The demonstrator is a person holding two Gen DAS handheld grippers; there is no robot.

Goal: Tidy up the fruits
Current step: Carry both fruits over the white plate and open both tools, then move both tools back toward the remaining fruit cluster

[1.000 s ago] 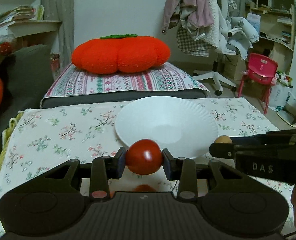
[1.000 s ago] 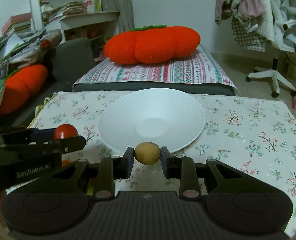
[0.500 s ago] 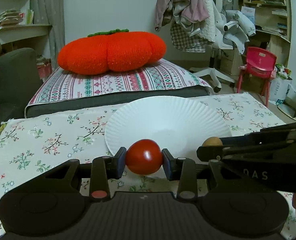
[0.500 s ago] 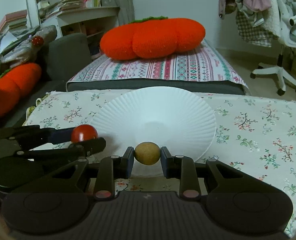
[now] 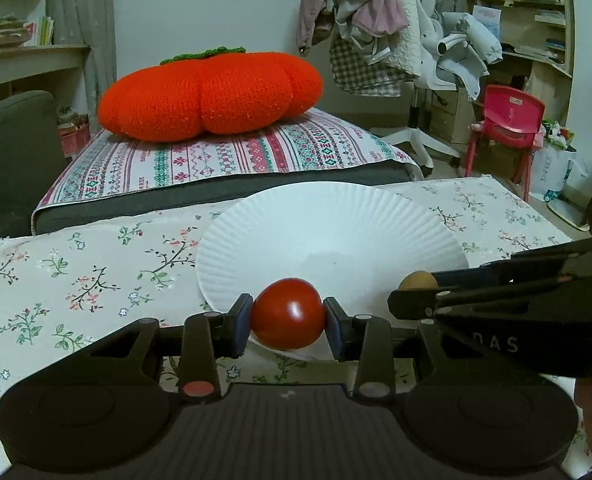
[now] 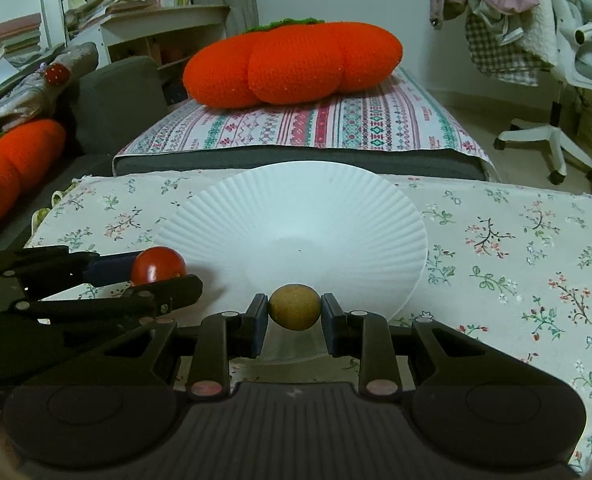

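fruits are both being held over the near rim of the white fluted paper plate [image 6: 296, 216], nothing yet placed: a round red tomato [image 5: 287, 314] is being clamped by the left gripper [image 5: 287, 316], a small tan-brown oval fruit [image 6: 294, 307] by the right gripper [image 6: 294, 308].

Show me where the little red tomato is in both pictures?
Left wrist view: the red tomato sits low in the middle, pinched in the left gripper, in front of the near rim of the white plate.
Right wrist view: the same tomato is at the lower left, held beside the plate's left edge.
Shared landmark: the big orange pumpkin cushion behind the plate.
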